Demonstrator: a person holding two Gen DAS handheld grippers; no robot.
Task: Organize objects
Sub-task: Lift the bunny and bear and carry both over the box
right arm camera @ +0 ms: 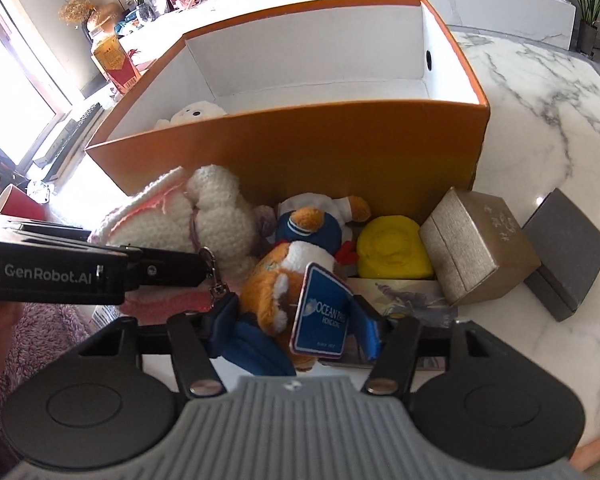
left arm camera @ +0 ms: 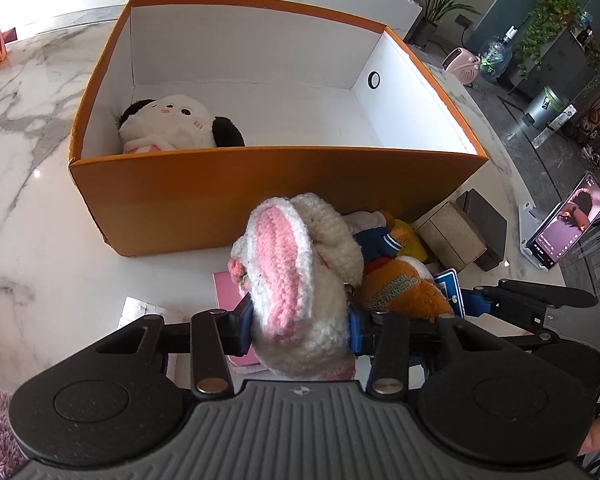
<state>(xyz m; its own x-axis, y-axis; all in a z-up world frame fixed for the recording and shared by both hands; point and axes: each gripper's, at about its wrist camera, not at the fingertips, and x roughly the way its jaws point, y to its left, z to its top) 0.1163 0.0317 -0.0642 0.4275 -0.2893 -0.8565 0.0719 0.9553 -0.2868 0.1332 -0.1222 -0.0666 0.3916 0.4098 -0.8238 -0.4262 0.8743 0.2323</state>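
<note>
Crocheted bunny toy (left arm camera: 300, 280), white with a big pink ear, is clamped between the blue fingers (left arm camera: 244, 324) of the left gripper (left arm camera: 300, 330) and is held up off the marble table (left arm camera: 32, 128), just in front of the near wall of the orange box (left arm camera: 260, 188). From the right wrist view the same bunny (right arm camera: 204, 216) is seen at the left, with the left gripper's black arm (right arm camera: 100, 268) stretched across beneath it and a metal clasp (right arm camera: 214, 276) hanging off the toy. Inside the box a black-and-white plush (left arm camera: 176, 126) is spotted, tucked into the near left corner against the white wall. Over to the right gripper (right arm camera: 296, 326): its blue fingers (right arm camera: 366, 330) are set apart around an orange plush (right arm camera: 276, 280) in a blue sailor outfit, whose blue Ocean Park tag (right arm camera: 320, 320) stands between them; whether the toy is actually being squeezed cannot be told. Just beyond it a yellow soft item (right arm camera: 392, 248) is seen against the box's outer wall, with a beige gift box (right arm camera: 476, 244) beside it and a dark grey box (right arm camera: 568, 252) further right on the table. A phone on a stand (left arm camera: 564, 220), its screen lit, is caught at the far right of the left view
</note>
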